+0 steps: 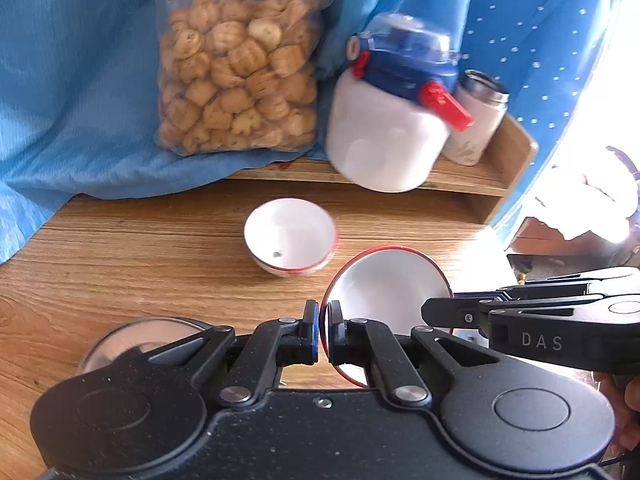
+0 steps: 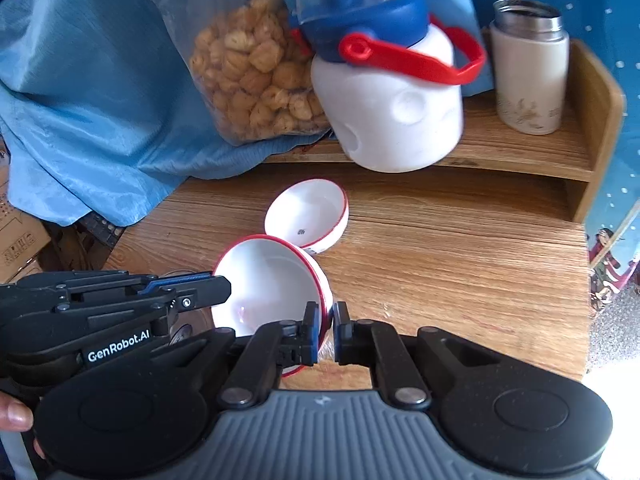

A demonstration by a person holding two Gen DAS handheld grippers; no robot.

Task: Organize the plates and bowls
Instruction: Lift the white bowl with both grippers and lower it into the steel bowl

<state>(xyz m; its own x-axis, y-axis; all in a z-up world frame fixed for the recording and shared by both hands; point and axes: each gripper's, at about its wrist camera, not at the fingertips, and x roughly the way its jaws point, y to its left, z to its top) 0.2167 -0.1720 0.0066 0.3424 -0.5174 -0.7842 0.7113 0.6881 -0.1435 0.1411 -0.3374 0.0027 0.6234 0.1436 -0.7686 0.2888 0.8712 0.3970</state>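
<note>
A white bowl with a red rim [image 1: 384, 284] [image 2: 268, 280] hangs tilted above the wooden table, held from both sides. My left gripper [image 1: 323, 320] [image 2: 224, 288] is shut on its left rim. The right gripper [image 2: 332, 328] [image 1: 430, 312] is shut on the opposite rim. A second white bowl with a red line [image 1: 290, 236] [image 2: 306, 212] stands on the table just behind the held one. A clear glass dish [image 1: 136, 340] lies at the lower left, partly hidden behind my left gripper.
On a low wooden shelf [image 2: 520, 152] at the back stand a bag of biscuits [image 1: 236, 76], a white jug with a blue lid and red handle [image 2: 384, 100], and a white flask [image 2: 528, 68]. Blue cloth [image 1: 72, 100] drapes over the left. The table edge [image 2: 584, 320] runs on the right.
</note>
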